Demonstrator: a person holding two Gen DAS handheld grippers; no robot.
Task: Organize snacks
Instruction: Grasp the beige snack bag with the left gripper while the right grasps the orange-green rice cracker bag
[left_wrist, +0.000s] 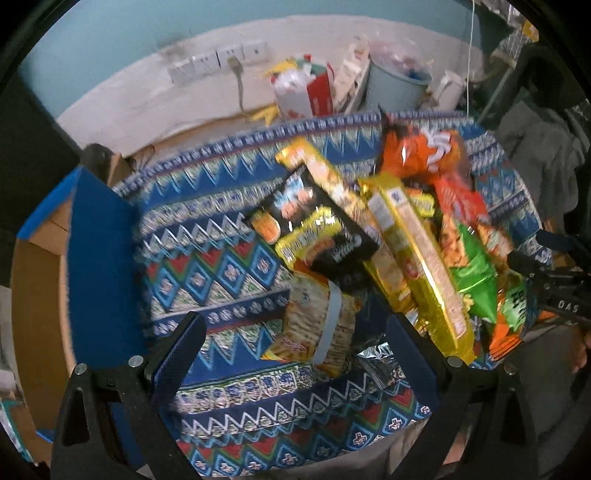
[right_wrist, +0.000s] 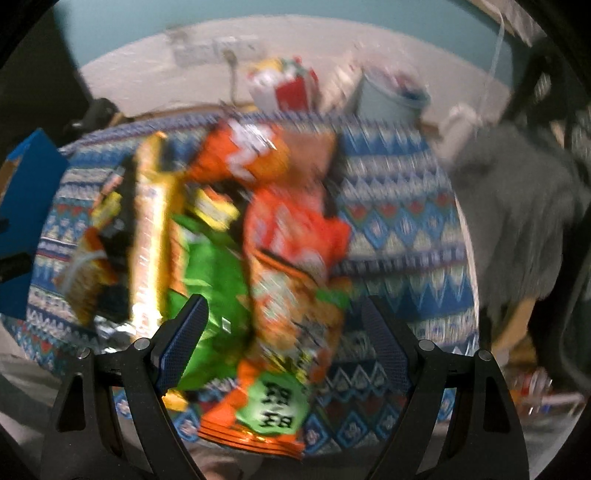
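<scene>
We found the snack pile (left_wrist: 399, 236) heaped on the patterned cloth (left_wrist: 207, 236), right of the blue box (left_wrist: 103, 266). Left gripper (left_wrist: 295, 332) stood spread, empty, around the cracker pack (left_wrist: 317, 325). Right gripper (right_wrist: 284, 325) gaped over the orange bag (right_wrist: 280, 332). We judged the bags light, crinkly, slippery and crushable; best pinched at a sealed edge.

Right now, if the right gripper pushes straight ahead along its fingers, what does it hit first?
Most likely the orange-and-green snack bag, which lies between the open fingers of the right gripper. The green bag sits just left of that line. The picture is blurred, so depth is uncertain.
</scene>
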